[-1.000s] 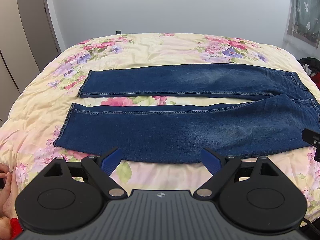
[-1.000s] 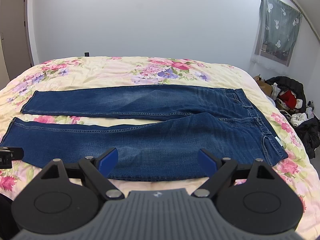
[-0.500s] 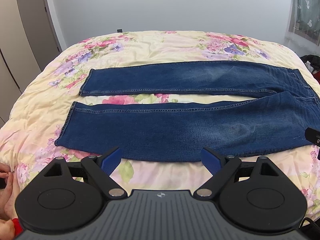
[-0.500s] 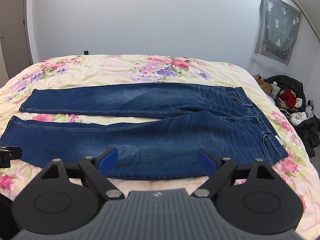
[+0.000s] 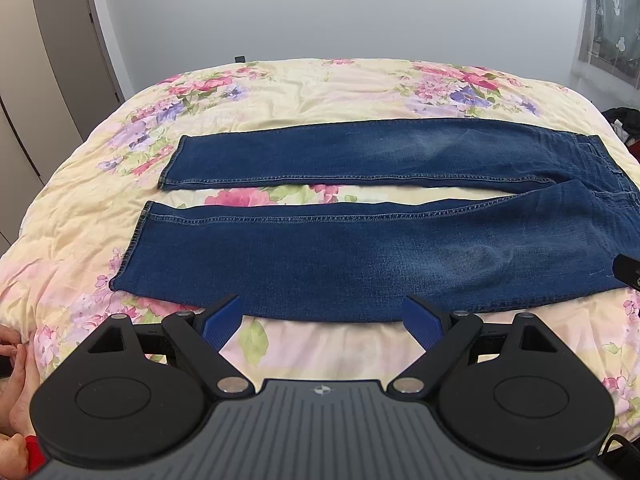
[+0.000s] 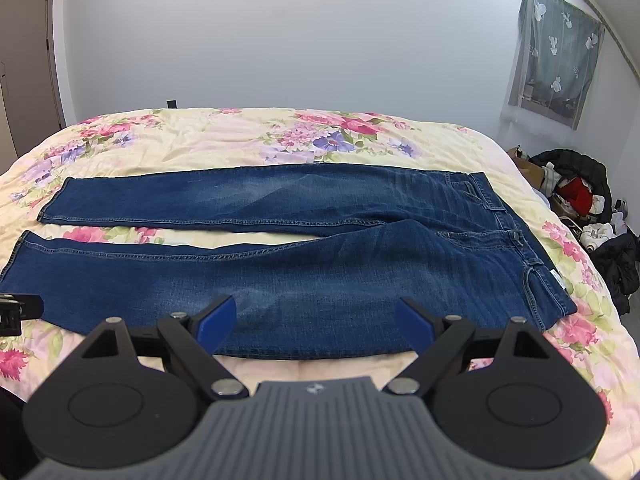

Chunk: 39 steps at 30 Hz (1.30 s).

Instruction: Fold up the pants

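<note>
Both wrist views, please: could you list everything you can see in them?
jeans: one pair, dark blue, spread flat across the quilt, legs apart, waist to the right
quilt: one, cream with pink and purple flowers, covering the bed
curtain: one, grey-green, on the right wall
clothes pile: one, black, red and white, on the floor right of the bed
door: one, grey, far left
wardrobe: one, beige, left of the bed
bare foot: one, lower left corner
left gripper: one, black with blue pads, open, empty
right gripper: one, same colours, open, empty
</note>
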### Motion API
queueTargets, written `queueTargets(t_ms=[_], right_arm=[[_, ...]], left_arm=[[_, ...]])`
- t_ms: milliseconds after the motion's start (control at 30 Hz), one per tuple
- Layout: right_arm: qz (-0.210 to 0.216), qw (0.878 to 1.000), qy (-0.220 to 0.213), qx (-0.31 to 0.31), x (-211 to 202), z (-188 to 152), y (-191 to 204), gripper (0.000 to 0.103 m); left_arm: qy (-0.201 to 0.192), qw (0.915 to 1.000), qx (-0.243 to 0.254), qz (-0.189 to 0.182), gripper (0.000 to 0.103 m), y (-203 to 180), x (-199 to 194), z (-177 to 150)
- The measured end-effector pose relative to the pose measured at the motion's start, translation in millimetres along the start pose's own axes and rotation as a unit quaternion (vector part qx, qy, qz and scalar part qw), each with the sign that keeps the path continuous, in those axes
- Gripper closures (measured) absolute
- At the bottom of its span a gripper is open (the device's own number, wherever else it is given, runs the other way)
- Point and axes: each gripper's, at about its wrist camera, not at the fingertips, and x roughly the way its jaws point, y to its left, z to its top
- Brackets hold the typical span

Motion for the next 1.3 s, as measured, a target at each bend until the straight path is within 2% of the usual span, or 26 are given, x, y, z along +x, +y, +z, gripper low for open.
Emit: queueTargets(t_ms=[567,733,833,1000,1100,1167,1233,1267,1300], right_arm=[[-0.01,1.0,0.0,0.003,7.2,0.0,-10.7,0.02],[-0.011,0.999,-0.021,0.03,11.6,1.3,-47.8,0.02],[-0.034,0.998,-0.033,0.035,16.9,2.3,-73.0,0.02],[-0.073,0.997,-0.028,0.02,27.8,-1.4,-106.7,0.02],[-0.095,0.994,-0.033,0.028,33.9,-6.8,-130.8,0.02],[-0.091,0.994,-0.038,0.044,37.9,-9.9,-151.5,0.02],[-0.08,0.994,-0.031,0.067,43.1,-12.3,-173.9,0.02],[-0.071,0.994,-0.03,0.081,45.6,-13.7,-185.9,0.02],[-0.064,0.993,-0.031,0.096,47.7,-16.2,-198.4,0.02]], left_arm=[[0.003,1.0,0.007,0.006,0.0,10.6,12.6,-1.3],[-0.003,0.9997,-0.023,0.007,0.0,38.9,26.2,-4.6],[0.004,0.9989,-0.041,0.024,0.0,58.9,40.0,-6.0],[0.018,0.9961,-0.065,0.056,0.0,88.6,58.5,-5.2],[0.013,0.9954,-0.089,0.033,0.0,111.4,62.9,-5.4],[0.018,0.9924,-0.122,0.003,0.0,132.5,67.8,-6.4],[0.021,0.9848,-0.171,-0.022,0.0,156.6,76.0,-10.7],[0.021,0.9786,-0.203,-0.03,0.0,169.5,80.4,-14.1],[0.02,0.9689,-0.244,-0.037,0.0,184.5,85.8,-18.5]])
